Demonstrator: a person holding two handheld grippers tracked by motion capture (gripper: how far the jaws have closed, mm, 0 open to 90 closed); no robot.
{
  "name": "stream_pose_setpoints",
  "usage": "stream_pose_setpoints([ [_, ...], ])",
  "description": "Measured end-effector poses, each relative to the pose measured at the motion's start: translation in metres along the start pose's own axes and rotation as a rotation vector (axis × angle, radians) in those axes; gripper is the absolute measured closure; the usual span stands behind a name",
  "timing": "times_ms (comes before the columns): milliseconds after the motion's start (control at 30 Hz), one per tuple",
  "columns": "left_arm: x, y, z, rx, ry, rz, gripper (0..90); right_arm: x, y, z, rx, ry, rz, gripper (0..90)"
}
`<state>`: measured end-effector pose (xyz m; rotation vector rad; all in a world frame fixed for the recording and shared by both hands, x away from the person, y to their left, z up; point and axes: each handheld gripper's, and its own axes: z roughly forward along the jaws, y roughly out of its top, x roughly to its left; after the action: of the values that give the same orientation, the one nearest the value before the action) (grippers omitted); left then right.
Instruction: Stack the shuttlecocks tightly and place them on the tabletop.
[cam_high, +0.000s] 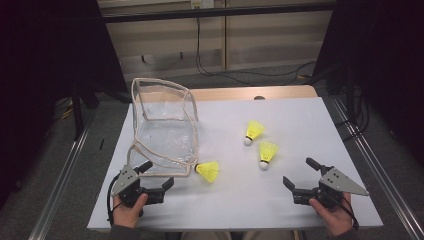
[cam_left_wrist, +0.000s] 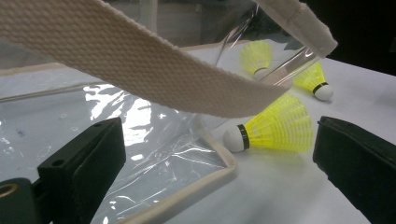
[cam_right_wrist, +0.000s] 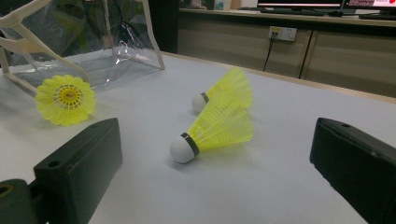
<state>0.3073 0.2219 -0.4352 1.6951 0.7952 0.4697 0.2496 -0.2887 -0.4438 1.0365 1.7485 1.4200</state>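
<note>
High view: a white table top (cam_high: 300, 130) carries a clear plastic tote bag (cam_high: 162, 127) with cream webbing trim, standing at the left half, its mouth gaping upward and one handle flopped toward the near edge. Three yellow shuttlecocks lie on the board: the nearest shuttlecock (cam_high: 207, 171) on its side just beside the bag's near right corner, cork toward the bag; the middle shuttlecock (cam_high: 266, 154) and the far shuttlecock (cam_high: 253, 131) close together right of centre, corks toward the near side. Left gripper (cam_high: 159, 176) held low at the near left, jaws spread and holding nothing, its tips close to the bag's lower rim. Right gripper (cam_high: 297, 174) at the near right, jaws likewise spread wide and bare, well apart from the middle shuttlecock. Left gripper view: the two black jaws stand wide at either side; between them lies the bag's trimmed corner (cam_left_wrist: 205, 172) and, just beyond, the nearest shuttlecock (cam_left_wrist: 275, 128) (white cork with a dark band, resting against the trim). A webbing handle (cam_left_wrist: 140, 60) arcs overhead; the other two shuttlecocks sit farther back. Right gripper view: jaws open, nothing pinched; the middle shuttlecock (cam_right_wrist: 215, 130) lies on the table between and beyond them, the far shuttlecock (cam_right_wrist: 226, 88) just behind it, and the nearest shuttlecock (cam_right_wrist: 65, 99) shows its skirt end-on by the bag (cam_right_wrist: 93, 42).
</note>
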Motion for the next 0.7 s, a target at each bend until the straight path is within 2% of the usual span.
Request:
stream_pose_setpoints([
  [700,-0.0066,-0.0007,0.0057,0.028,-0.049,0.001,2.0,0.0004,0.0010,0.0024,-0.001,0.006,-0.014,1.8],
])
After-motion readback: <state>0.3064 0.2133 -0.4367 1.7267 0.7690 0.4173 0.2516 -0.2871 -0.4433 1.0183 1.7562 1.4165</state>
